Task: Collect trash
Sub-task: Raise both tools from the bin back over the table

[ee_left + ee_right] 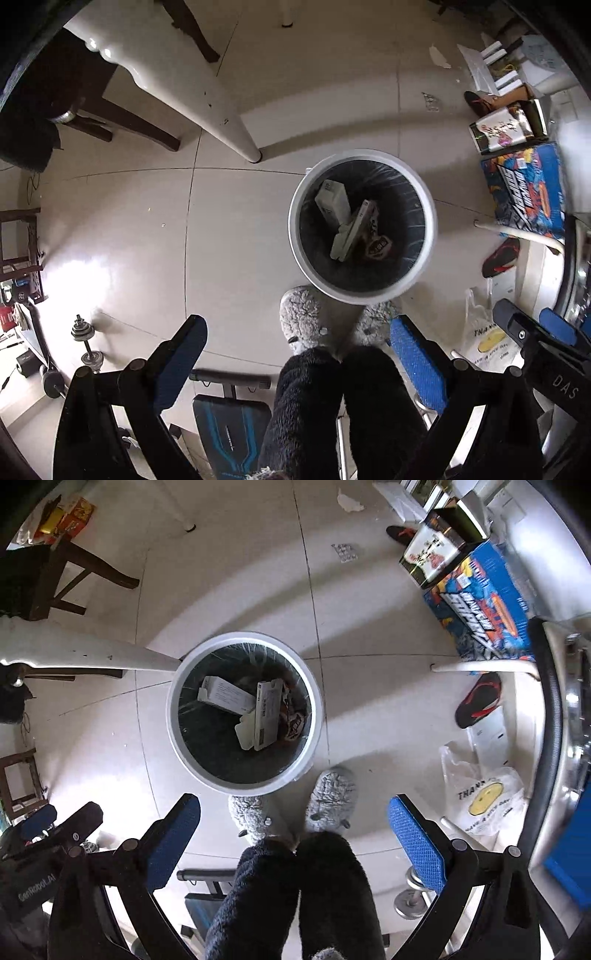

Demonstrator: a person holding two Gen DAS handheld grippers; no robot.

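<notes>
Now both spread wide and empty: left hand-held gripper [297,354], right hand-held gripper [293,834]. Bin [173,723] on floor, cartons [264,712] inside. Next, probably: swing toward paper scrap [349,500] at twelve o'clock, blister pack [344,552] nearby; descend squarely, pinch low.

The person wears dark fluffy trousers [295,893] and grey fleecy slippers [330,799], seen just beside the white bin [177,738]. Each gripper [297,354] has black arms with round pivot screws and blue textured pads [413,354]. The other gripper [293,834] looks the same; near the bin, one body shows white letters "DAS".
</notes>
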